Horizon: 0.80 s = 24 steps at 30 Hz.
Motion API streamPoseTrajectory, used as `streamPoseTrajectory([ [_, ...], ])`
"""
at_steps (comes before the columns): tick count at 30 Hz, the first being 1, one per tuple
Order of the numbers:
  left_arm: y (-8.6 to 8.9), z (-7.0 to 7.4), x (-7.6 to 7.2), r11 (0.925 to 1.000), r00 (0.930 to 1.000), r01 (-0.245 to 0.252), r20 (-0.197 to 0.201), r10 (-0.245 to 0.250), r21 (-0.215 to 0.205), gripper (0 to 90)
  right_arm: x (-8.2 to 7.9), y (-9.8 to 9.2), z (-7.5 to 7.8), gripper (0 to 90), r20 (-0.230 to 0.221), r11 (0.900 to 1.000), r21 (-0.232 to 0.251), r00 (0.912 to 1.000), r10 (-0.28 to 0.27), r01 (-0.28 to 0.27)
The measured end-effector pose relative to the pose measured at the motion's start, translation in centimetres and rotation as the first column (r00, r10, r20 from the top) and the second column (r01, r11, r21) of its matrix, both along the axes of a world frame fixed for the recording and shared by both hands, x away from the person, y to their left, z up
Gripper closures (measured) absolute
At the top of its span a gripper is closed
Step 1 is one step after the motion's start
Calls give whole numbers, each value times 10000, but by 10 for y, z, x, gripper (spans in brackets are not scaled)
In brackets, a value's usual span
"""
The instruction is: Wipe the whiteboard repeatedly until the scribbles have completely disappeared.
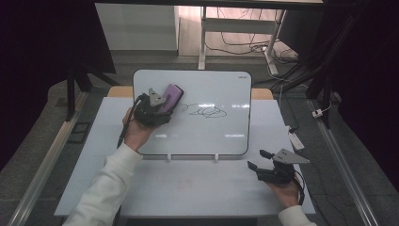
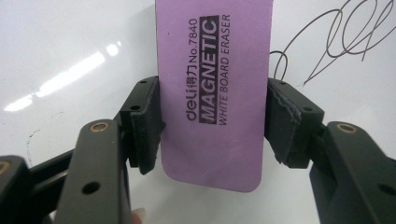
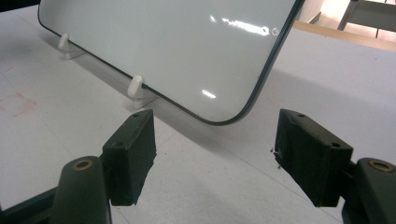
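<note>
- My left gripper: jaws about half apart, both pads pressed on the long edges of a purple magnetic whiteboard eraser. Firm hold, taken across its narrow width near the end closest to me.
- Eraser, position: it stands out ahead of the left jaws, printed back toward the camera, felt face toward the whiteboard. In the high view the eraser sits at the board's upper left.
- Eraser, handling: I judge it light, with a stiff body and a soft wiping face. The smooth sides could slip if I tilt it under pressure, so the grip across the flat edges suits it. Its magnet may tug toward the board.
- Target marks: a black scribble lies ahead and to the right of the left jaws, just beside the eraser. Not yet wiped.
- Whiteboard: propped on small white clips, tilted back. Glossy and probably light, it could shift under a hard sweep.
- My right gripper: jaws wide apart, nothing between them, resting low over the white table, just short of the board's lower corner.
</note>
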<state>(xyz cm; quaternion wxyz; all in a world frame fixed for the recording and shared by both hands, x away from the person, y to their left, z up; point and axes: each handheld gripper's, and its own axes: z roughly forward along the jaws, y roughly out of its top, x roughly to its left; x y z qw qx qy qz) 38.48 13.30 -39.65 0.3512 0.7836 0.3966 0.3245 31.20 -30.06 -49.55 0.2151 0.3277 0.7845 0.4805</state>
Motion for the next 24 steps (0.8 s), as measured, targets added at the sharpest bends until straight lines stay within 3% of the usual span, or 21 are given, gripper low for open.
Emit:
streamPoseTrajectory([
  [2, -5, -1, 0, 9996, 9999, -61, 126, 58, 271, 415, 0, 0, 0, 283, -4, 10000, -3, 10000, -5, 5],
  [5, -10, -1, 1, 9998, 9999, 38, 130, -41, 215, 415, 0, 0, 0, 283, -14, 10000, -15, 10000, 4, -4],
  [11, -32, -1, 5, 9984, 9984, 557, 7, -557, -34, 415, 0, 0, 0, 283, -15, 10000, 6, 10000, 25, -25],
  [13, -44, -2, 7, 9938, 9945, 1016, -216, -1026, -456, 415, 0, 0, 0, 283, -1, 10000, 2, 10000, 39, -39],
  [16, -59, -5, 6, 9942, 9944, 1053, 23, -1054, 201, 415, 0, 0, 0, 283, 9, 10000, 5, 10000, 48, -48],
  [17, -59, -5, 5, 9939, 9944, 1057, 44, -1059, 303, 415, 0, 0, 0, 283, 2, 10000, 25, 10000, 55, -55],
  [19, -52, -2, 6, 9932, 9931, 1166, -123, -1167, -48, 416, 0, -2, 0, 283, 6, 10000, 35, 10000, 18, -18],
  [24, -10, 7, 8, 9994, 9998, 197, 67, -195, -283, 416, 0, -3, -1, 283, 3, 10000, 42, 10000, -1, 1],
])
